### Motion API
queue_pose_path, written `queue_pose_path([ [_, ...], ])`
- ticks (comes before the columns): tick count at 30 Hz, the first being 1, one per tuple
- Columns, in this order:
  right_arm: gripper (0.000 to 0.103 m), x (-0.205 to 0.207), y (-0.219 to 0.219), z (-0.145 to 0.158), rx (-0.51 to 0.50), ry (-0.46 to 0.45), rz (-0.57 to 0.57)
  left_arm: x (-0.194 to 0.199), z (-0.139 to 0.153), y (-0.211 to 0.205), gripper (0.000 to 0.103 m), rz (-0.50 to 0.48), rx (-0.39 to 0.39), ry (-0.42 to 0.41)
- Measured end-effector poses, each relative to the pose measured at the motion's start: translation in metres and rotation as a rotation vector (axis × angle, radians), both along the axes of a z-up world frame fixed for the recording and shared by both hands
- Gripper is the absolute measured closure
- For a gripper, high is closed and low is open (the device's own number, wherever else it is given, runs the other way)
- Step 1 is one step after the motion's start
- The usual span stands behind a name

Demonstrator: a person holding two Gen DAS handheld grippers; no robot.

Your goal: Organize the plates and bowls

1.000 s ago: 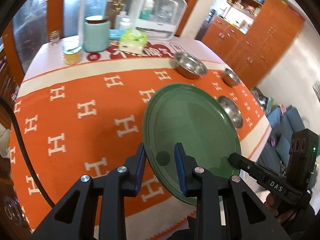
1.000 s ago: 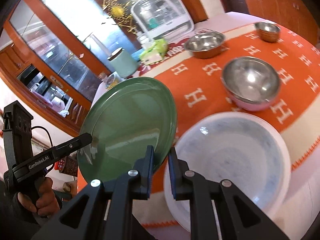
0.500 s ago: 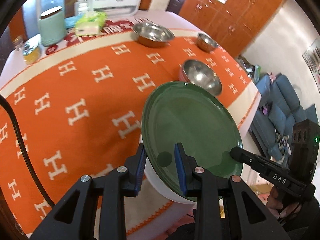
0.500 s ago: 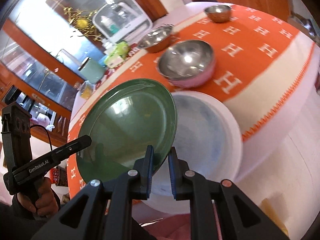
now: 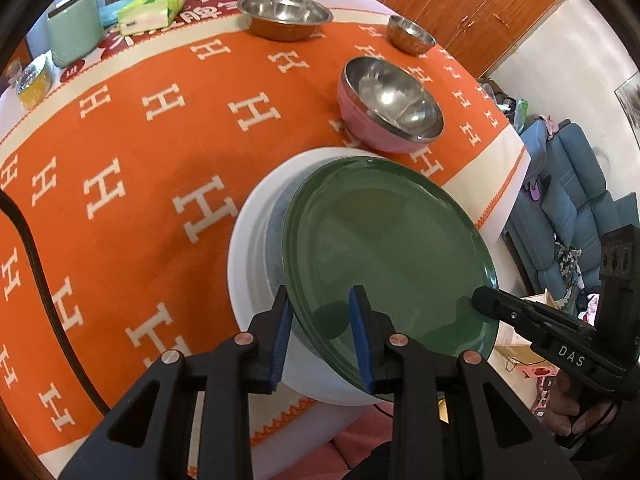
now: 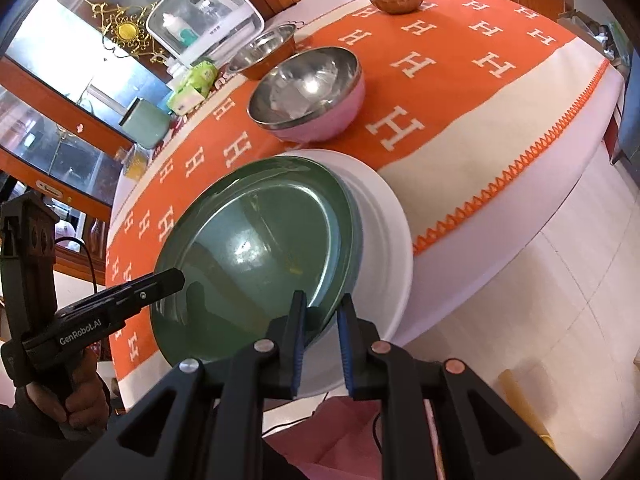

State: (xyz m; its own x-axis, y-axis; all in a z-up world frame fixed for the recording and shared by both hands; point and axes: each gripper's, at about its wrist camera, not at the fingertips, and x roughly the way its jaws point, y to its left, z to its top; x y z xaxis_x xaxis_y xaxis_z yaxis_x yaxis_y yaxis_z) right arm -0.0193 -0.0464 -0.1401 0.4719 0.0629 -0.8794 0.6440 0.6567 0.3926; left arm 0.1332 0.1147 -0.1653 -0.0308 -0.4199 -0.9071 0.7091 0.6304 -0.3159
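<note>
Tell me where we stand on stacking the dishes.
Nothing looks stacked yet. In hand: both the left gripper and right gripper clamp the green plate over the white plate. Left: the pink bowl and two steel bowls sit apart.

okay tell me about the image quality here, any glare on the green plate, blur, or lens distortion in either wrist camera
Left wrist view: strong fisheye bend, dark corners; green plate matte with soft reflections, sharp. Right wrist view: same curvature; bright window glare on the green plate, slight blur on the tablecloth at the far edge and the pink bowl.
</note>
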Motion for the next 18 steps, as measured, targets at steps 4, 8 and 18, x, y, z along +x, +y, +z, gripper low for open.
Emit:
queue_pose_path([
  [4,0.088,0.0,-0.003,-0.004,0.005,0.024,0.007,-0.002,-0.006,-0.005,0.077,-0.001,0.022,0.013],
  [8,0.087,0.002,-0.005,-0.006,-0.003,0.05,0.017,-0.002,-0.012,-0.008,0.077,-0.006,0.045,0.031],
  [18,0.084,0.015,0.0,-0.007,-0.039,0.086,0.049,0.005,-0.022,-0.007,0.077,-0.01,0.082,0.053],
])
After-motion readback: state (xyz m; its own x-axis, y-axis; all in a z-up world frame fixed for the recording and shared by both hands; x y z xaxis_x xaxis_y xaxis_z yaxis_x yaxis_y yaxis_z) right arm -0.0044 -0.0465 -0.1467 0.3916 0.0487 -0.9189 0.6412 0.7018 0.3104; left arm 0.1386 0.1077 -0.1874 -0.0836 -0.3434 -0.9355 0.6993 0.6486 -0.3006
